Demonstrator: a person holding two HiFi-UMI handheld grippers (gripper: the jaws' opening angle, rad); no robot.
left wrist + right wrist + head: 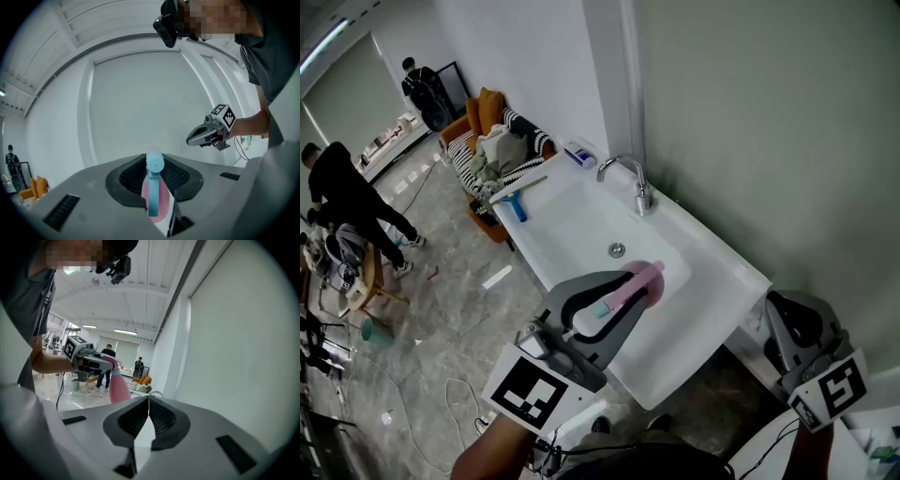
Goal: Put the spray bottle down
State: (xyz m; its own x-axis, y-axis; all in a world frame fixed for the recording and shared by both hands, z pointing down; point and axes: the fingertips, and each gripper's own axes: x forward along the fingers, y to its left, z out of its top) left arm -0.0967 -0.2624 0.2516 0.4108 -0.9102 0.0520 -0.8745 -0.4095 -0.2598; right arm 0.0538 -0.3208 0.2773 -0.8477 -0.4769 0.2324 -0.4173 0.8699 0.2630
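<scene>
the left claw (628, 292) is clamped just below the pale blue head (154, 163) of the slim pink plastic spray bottle (162, 202), which hangs above the white sink basin (577, 217) and probably handles light, stiff and slick; the right claw (149, 401) is closed, empty.

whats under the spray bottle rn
The spray bottle, clamped in the left gripper, hangs over the white sink, near its drain. The gripper and bottle cover the basin patch directly beneath.
</scene>
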